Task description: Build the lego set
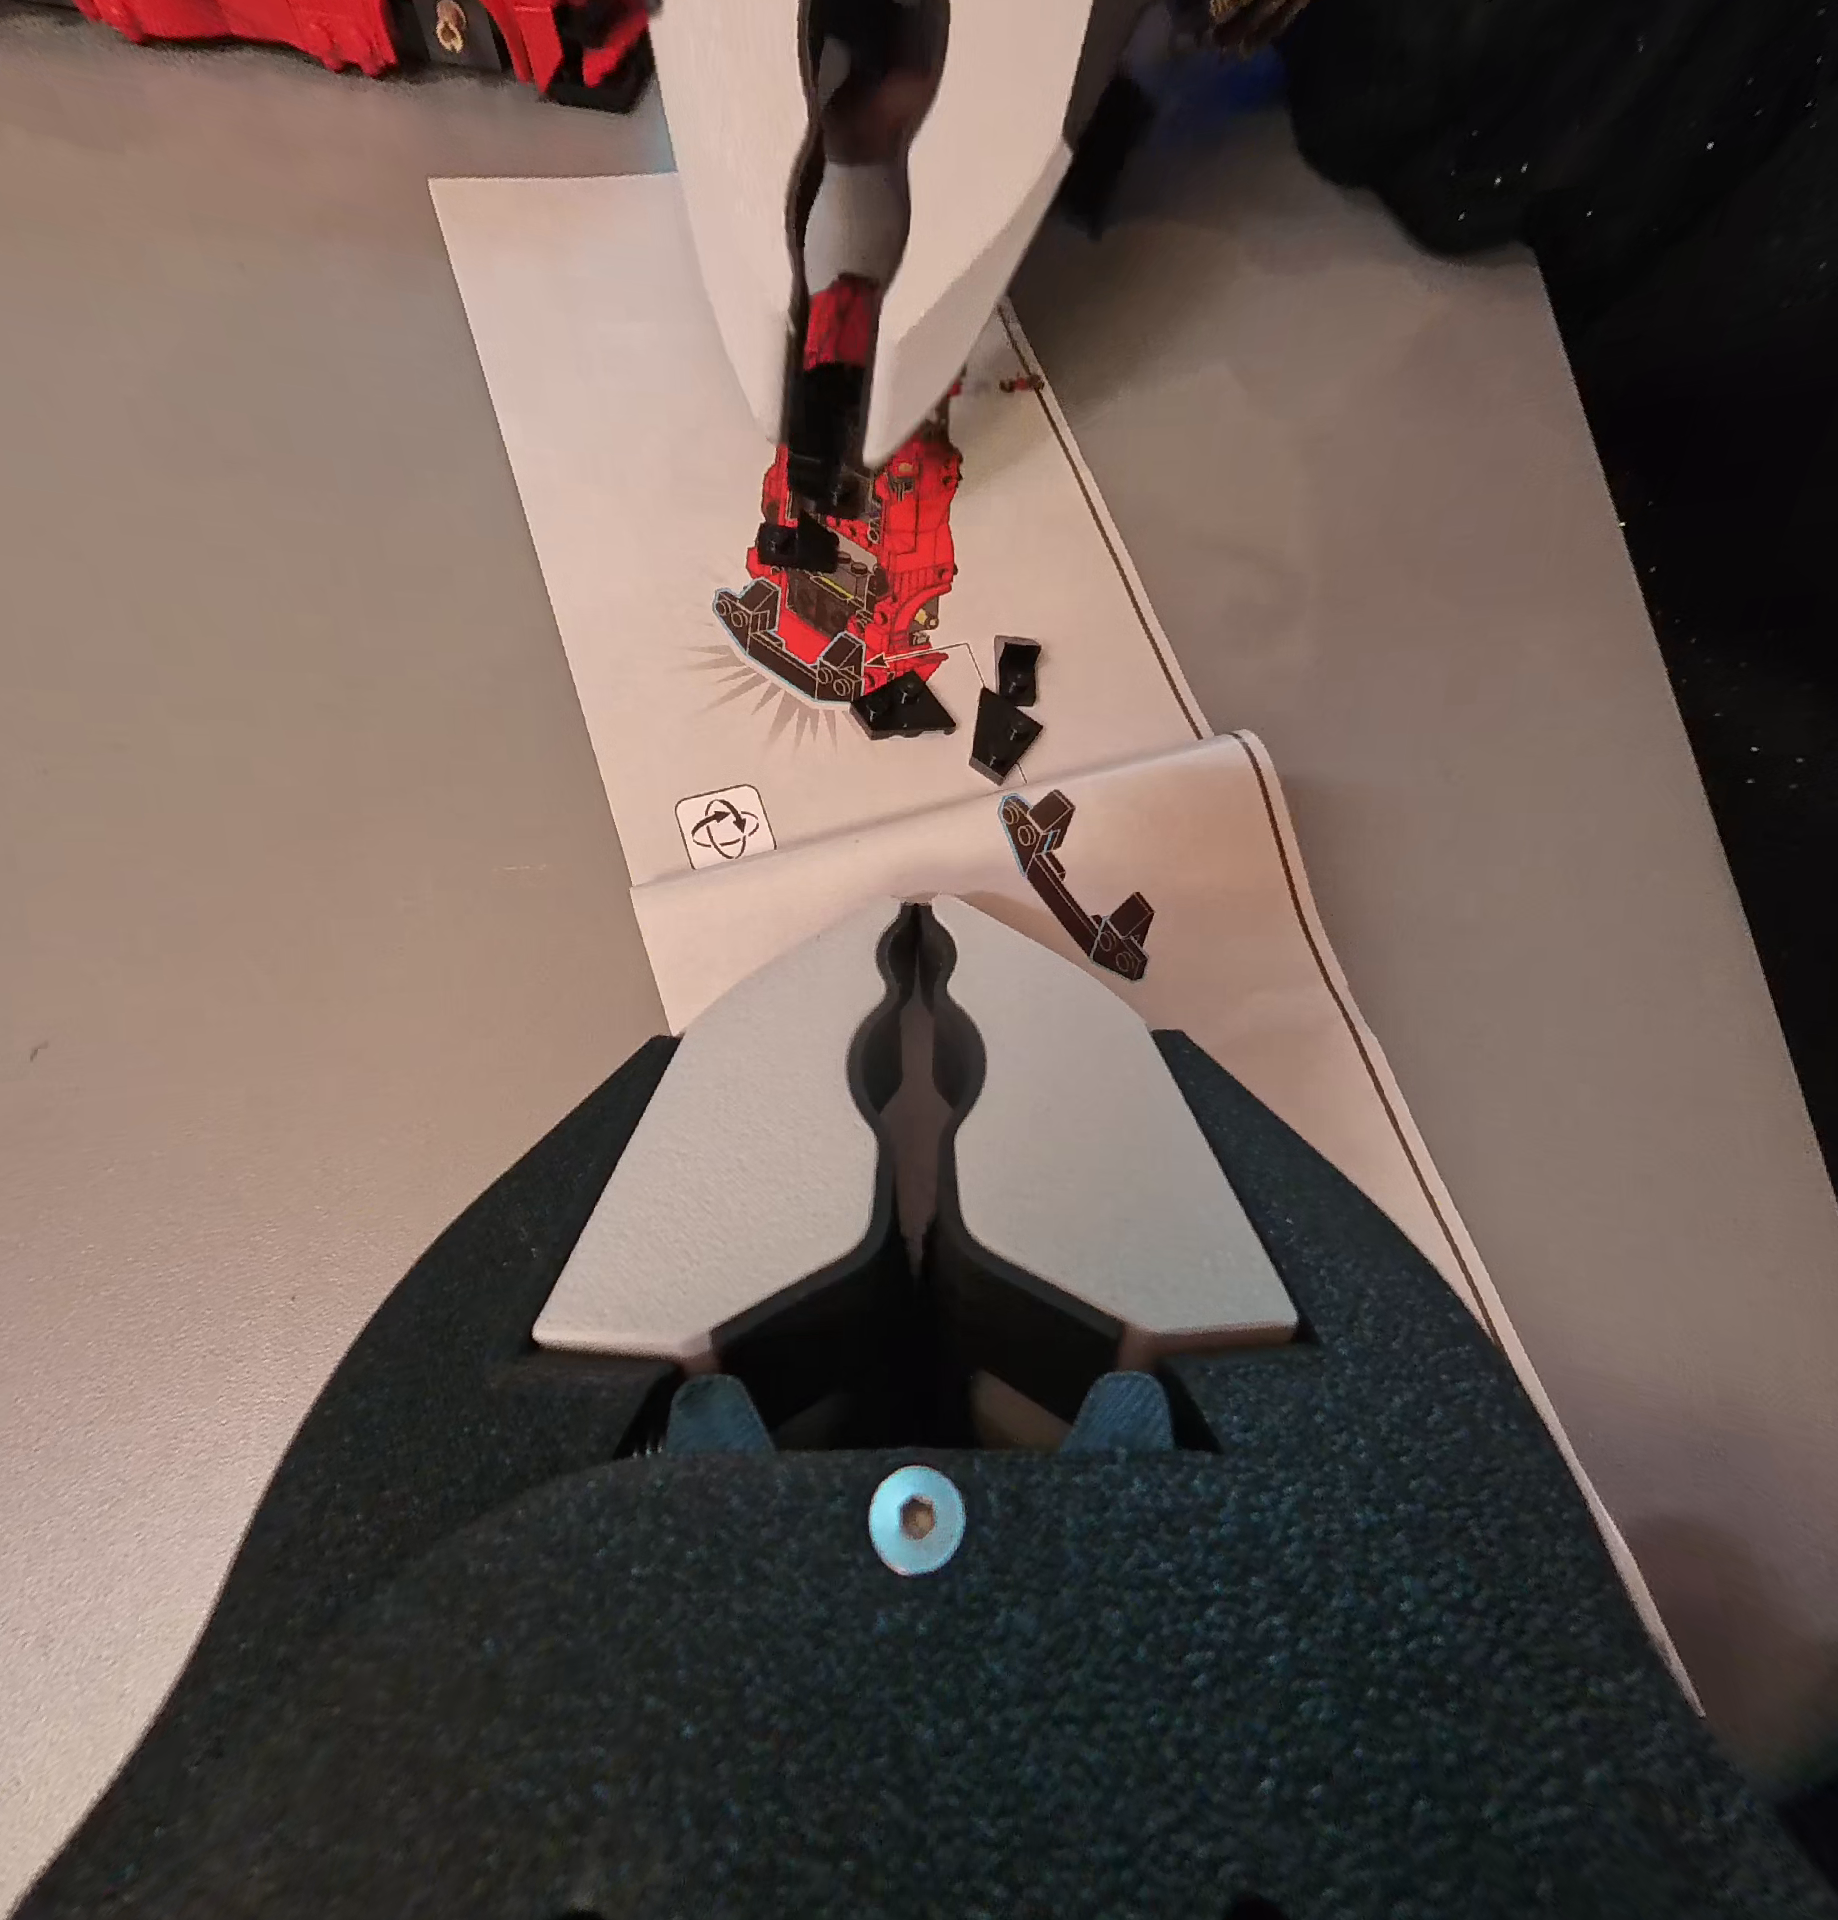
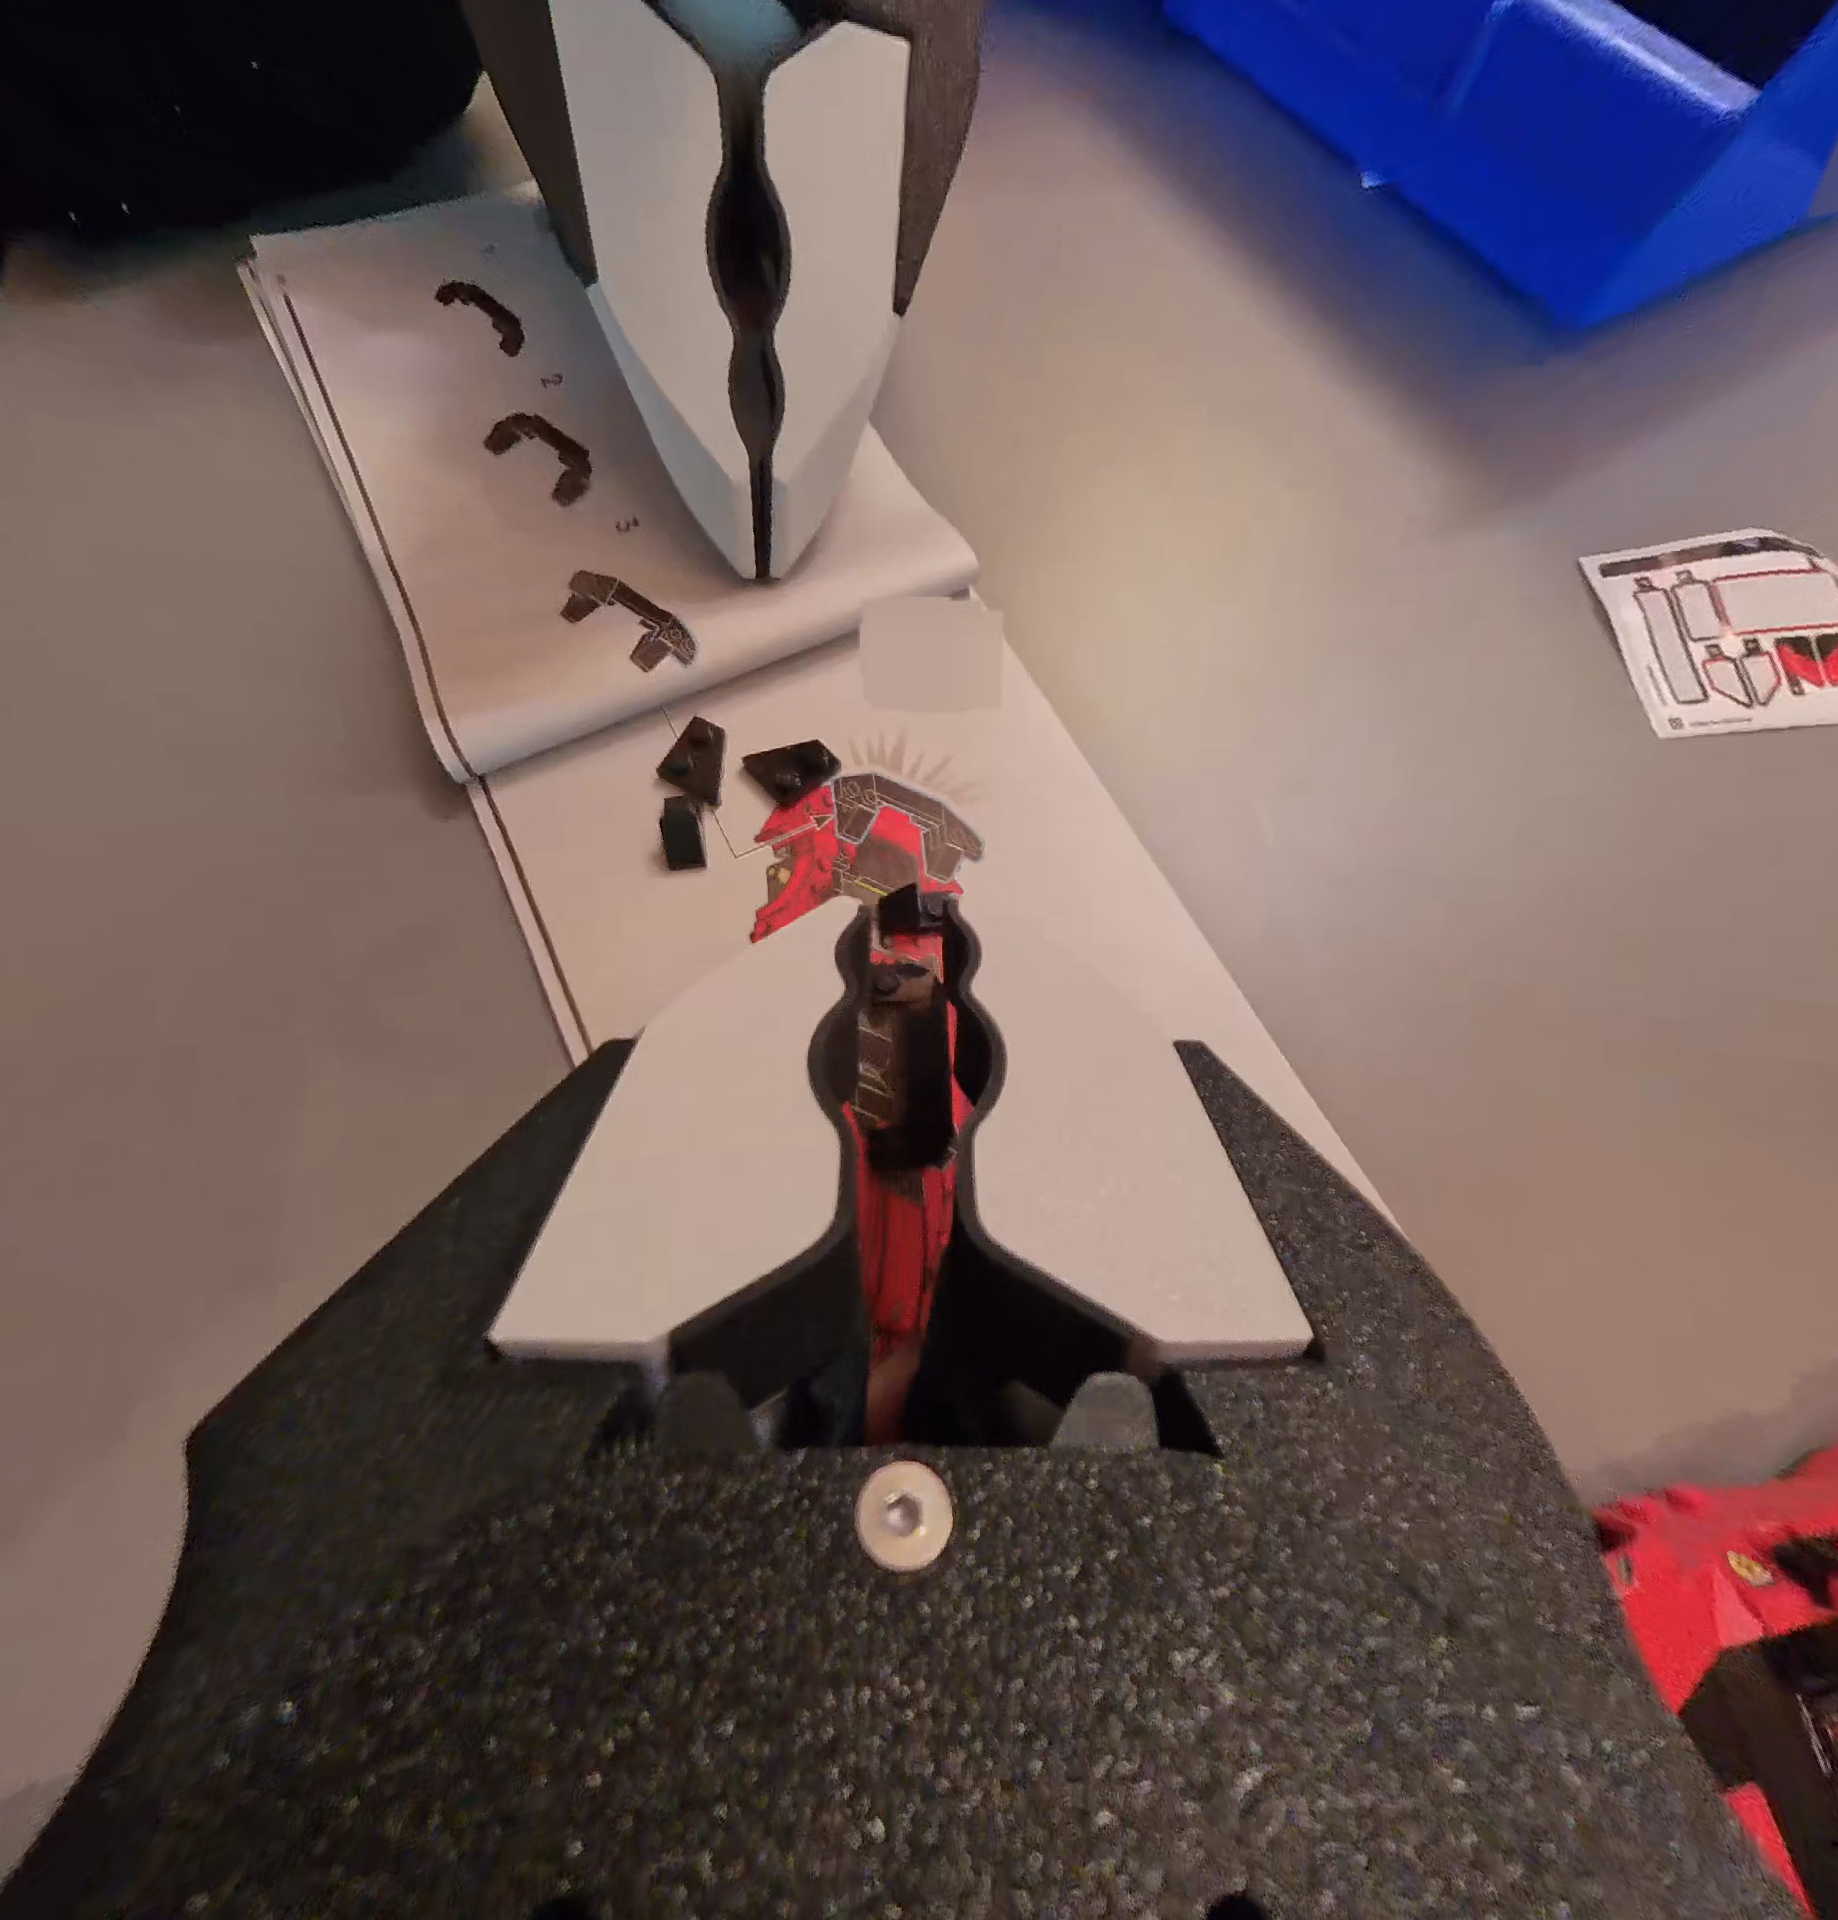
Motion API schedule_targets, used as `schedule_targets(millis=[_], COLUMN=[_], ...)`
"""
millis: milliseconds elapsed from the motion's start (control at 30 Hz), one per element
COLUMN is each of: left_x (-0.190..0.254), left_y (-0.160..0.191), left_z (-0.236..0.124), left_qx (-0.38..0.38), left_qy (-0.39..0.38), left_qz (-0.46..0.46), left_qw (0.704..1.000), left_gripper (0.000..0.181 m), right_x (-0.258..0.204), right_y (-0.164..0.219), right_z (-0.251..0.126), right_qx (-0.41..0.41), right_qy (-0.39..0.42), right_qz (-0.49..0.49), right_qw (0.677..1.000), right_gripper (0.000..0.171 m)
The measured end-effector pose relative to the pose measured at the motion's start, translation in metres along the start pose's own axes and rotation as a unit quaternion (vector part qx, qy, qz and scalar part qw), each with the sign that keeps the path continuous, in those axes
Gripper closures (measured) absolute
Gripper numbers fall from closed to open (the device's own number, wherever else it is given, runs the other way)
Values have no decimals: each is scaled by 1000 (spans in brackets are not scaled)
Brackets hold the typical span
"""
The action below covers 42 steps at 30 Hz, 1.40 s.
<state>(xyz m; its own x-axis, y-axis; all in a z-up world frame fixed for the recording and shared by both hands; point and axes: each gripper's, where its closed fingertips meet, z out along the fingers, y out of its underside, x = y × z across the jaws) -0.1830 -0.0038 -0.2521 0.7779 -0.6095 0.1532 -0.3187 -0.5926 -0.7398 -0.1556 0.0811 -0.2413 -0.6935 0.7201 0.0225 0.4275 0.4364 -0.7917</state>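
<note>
Left wrist view: the left gripper (image 1: pixel 917 914) has its jaws pressed together on nothing, tips over the raised fold of the instruction booklet (image 1: pixel 603 436). Beyond the fold, three loose black pieces (image 1: pixel 998 707) lie on the booklet's page, and the right gripper (image 1: pixel 827 457) hangs over the page clamping a black-and-red assembly (image 1: pixel 827 416). A sweep toward that page could, I judge, catch the fold and scatter the small pieces — they sit loose on slick paper. The booklet's right edge runs close to the table's (image 1: pixel 219 727) drop-off into dark; left of the booklet the grey top is open.

Right wrist view: the assembly (image 2: pixel 904 1039) is pinched deep between the right gripper's (image 2: pixel 910 914) jaws, only its black end poking out, so a twist might shift it. Right of the booklet (image 2: pixel 1050 831) lie open table, a sticker sheet (image 2: pixel 1730 644) and a blue bin (image 2: pixel 1580 156) — room to withdraw; the red car body (image 2: pixel 1725 1600) lies near the camera.
</note>
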Motion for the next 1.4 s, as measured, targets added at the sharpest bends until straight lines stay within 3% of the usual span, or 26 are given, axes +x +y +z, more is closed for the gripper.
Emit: schedule_targets(millis=[467, 767, 933, 1133, 1400], left_x=[0, 0, 0, 1, 0], left_y=[0, 0, 0, 0, 0], left_z=[0, 0, 0, 0, 0], left_qx=[-1, -1, -1, 2, 1], left_qy=[-1, -3, -3, 0, -1], left_qz=[0, 1, 1, -1, -1], left_qw=[1000, 1000, 1000, 1000, 1000], left_gripper=[181, 181, 181, 181, 181], right_x=[-5, -12, -27, -28, -26], right_y=[6, 2, 9, 18, 15], right_z=[16, 6, -14, -5, -3], right_qx=[-32, -15, -16, -57, -40], right_qy=[-2, -26, -82, -82, -82], right_qz=[-34, -34, -14, -16, -6], right_qw=[999, 999, 996, 995, 996], right_gripper=[168, 169, 169, 169, 159])
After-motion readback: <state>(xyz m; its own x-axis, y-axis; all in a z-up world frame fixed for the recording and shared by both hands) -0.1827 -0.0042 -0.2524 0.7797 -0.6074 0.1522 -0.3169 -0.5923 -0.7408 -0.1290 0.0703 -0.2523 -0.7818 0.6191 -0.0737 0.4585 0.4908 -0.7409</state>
